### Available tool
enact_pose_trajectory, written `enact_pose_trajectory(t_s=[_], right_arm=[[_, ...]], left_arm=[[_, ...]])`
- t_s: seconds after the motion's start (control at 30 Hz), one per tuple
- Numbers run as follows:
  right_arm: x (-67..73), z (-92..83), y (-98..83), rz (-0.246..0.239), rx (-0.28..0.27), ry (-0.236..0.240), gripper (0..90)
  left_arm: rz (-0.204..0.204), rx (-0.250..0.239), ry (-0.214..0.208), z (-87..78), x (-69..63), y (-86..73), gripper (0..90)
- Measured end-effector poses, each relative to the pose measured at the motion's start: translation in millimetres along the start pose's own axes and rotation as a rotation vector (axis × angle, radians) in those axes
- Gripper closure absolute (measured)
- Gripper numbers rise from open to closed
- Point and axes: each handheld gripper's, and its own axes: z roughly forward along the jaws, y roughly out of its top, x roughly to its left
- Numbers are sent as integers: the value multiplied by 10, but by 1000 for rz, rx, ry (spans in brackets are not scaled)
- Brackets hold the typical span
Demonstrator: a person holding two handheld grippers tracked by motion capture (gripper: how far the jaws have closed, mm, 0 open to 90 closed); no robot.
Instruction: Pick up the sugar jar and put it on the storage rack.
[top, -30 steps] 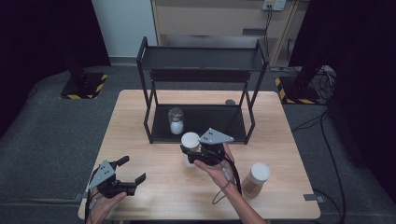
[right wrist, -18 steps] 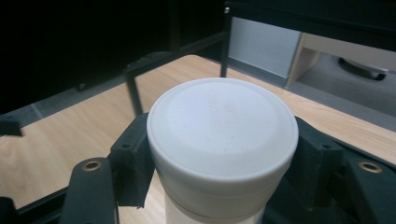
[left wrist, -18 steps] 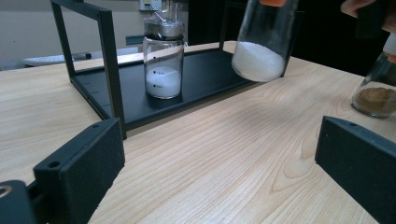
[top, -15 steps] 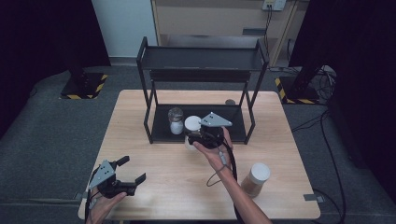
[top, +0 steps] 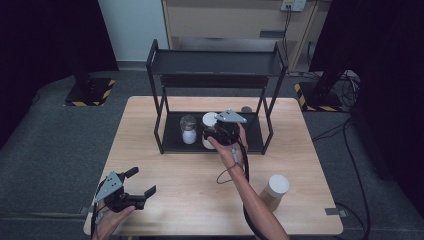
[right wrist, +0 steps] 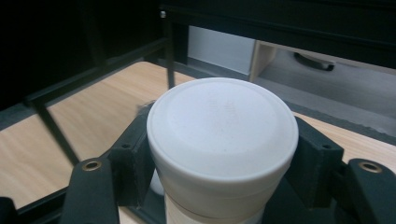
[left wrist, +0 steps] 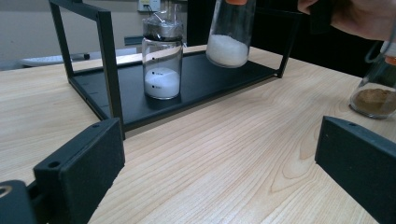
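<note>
While my right gripper is clamped on the white-lidded jar, its jaws press the jar's sides just under the lid. I hold that jar above the rack's lower shelf, its base of white powder clear of the black tray in the left gripper view. Just beside it on the shelf stands a second jar, upright, with white powder inside. My left gripper sits near the table's front left corner, jaws apart, holding nothing. A brown-powder jar stands well apart on the right.
</note>
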Motion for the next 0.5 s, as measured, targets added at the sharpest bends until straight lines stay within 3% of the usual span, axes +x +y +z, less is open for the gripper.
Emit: enact_pose_trajectory(t_s=[0.37,0.5], right_arm=[[2,237,3,0,12,-90,341],[-20,313,-7,27,14,-105,341]], left_arm=[[-3,-5,2,-8,11,-6,4],[-2,-5,2,-10,14,-6,4]])
